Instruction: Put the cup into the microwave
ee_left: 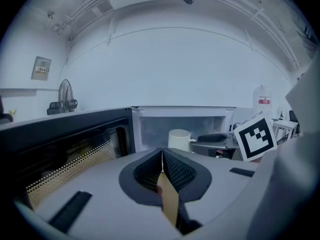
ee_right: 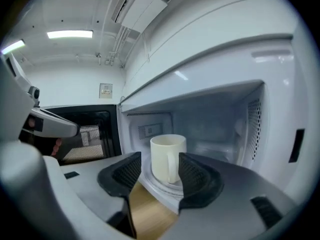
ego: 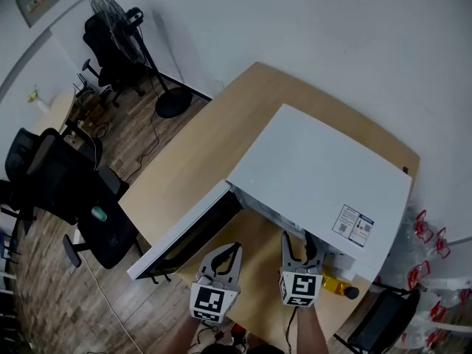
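The white microwave (ego: pixel 324 172) stands on the wooden table (ego: pixel 214 139) with its door (ego: pixel 188 231) swung open to the left. A white cup (ee_right: pixel 168 156) stands upright on the turntable inside, handle facing me; the left gripper view also catches the cup (ee_left: pixel 179 139). My right gripper (ee_right: pixel 160 163) is open at the oven's mouth, its pads either side of the cup's near face and clear of it. In the head view the right gripper (ego: pixel 299 245) reaches into the opening. My left gripper (ego: pixel 228 251) is shut on nothing, just in front of the door.
A yellow object (ego: pixel 335 285) lies on the table right of my right gripper. Office chairs (ego: pixel 66 175) and a standing fan (ego: pixel 118 13) are on the floor to the left. Red-handled items (ego: pixel 424 231) hang off the table's right side.
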`<state>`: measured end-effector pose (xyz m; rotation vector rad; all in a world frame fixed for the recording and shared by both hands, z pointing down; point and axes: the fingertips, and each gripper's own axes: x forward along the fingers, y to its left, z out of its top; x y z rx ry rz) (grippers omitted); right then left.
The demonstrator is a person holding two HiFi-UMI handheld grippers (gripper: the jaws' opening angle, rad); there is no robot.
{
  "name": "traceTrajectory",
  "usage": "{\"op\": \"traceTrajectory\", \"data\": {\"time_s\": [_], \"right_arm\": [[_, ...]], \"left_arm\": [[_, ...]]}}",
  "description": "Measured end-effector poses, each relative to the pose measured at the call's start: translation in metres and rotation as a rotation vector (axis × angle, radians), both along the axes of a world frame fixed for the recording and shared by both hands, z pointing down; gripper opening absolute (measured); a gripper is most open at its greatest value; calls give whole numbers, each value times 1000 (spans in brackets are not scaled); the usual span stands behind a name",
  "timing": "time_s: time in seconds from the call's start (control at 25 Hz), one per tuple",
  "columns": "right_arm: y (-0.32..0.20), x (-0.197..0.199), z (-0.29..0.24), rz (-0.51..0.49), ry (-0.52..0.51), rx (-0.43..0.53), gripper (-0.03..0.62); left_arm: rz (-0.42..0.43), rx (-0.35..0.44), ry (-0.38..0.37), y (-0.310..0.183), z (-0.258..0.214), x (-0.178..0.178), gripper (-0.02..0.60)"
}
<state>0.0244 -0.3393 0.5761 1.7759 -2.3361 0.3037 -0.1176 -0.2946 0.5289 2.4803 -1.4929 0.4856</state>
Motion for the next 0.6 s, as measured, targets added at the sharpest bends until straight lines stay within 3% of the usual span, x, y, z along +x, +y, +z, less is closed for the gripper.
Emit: {"op": "traceTrajectory", "data": {"time_s": [0.6], "right_arm": [[82,2,-80,10,17,98,190]], "left_arm": [[44,116,11,65,-67,5,26]]}}
